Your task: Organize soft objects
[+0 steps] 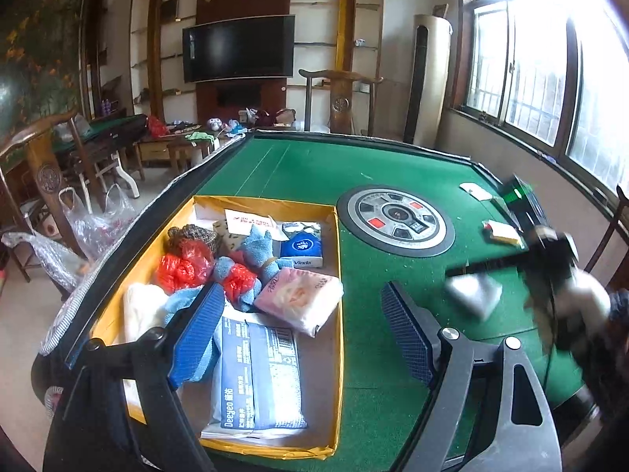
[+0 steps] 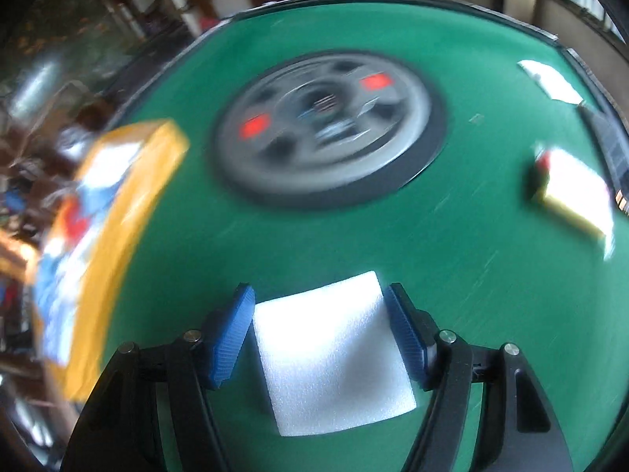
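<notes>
Right jaws (image 2: 319, 326): closing around the white foam square (image 2: 334, 354), which lay between my pads on the green worktop (image 2: 491, 295).
Left jaws (image 1: 302, 334): spread wide, empty, over the yellow box (image 1: 338, 314) of soft items.

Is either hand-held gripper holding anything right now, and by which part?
Left hand-held gripper: nothing. Right hand-held gripper straddles the white foam pad's side edges; whether it grips cannot be told.
</notes>
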A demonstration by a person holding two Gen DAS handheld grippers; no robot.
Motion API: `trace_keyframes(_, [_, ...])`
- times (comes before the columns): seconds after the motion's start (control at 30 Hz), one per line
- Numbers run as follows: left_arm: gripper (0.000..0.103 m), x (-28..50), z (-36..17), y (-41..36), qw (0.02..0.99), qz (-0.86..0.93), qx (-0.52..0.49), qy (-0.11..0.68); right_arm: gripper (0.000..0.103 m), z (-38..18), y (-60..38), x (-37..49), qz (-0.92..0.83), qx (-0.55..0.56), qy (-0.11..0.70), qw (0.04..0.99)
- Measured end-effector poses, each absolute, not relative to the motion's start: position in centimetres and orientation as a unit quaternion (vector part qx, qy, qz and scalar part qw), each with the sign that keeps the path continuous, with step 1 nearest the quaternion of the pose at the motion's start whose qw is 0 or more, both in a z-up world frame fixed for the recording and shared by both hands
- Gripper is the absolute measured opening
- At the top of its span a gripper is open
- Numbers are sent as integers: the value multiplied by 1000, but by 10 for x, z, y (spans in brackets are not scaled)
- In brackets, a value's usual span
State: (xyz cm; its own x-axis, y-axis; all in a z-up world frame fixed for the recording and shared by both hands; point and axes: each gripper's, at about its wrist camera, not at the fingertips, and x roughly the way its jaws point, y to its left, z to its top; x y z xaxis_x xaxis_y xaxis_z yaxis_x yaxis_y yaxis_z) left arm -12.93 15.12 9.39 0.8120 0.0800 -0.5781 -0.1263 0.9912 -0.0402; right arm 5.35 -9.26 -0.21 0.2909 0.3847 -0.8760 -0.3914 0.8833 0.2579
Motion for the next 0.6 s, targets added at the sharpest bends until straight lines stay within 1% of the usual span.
trace_keyframes(0.07, [83, -130, 95, 154, 951, 54, -48, 301, 64, 5, -92, 36, 273, 15, 526, 805])
trace_keyframes(0.17, [83, -130, 95, 155, 948, 45, -60, 308, 64, 30, -111, 22, 263, 17, 459, 848])
trace_keyframes(0.23, [83, -132, 97, 151, 948, 41, -55, 309, 64, 47, -134, 19, 248, 39, 424, 870])
trace_keyframes(0.27, [83, -133, 98, 149, 948, 39, -51, 310, 65, 56, -149, 20, 236, 54, 401, 884])
trace_keyframes(0.33, [83, -131, 99, 142, 947, 25, -47, 317, 69, 65, -178, 24, 203, 84, 365, 905])
trace_keyframes(0.37, [83, -129, 98, 138, 945, 13, -54, 321, 69, 65, -194, 29, 183, 101, 352, 912])
trace_keyframes(0.47, [83, -119, 91, 127, 934, -22, -76, 348, 70, 58, -233, 44, 140, 156, 340, 917])
trace_keyframes(0.6, [83, -102, 75, 102, 915, -52, -72, 394, 70, 43, -270, 64, 124, 217, 362, 898])
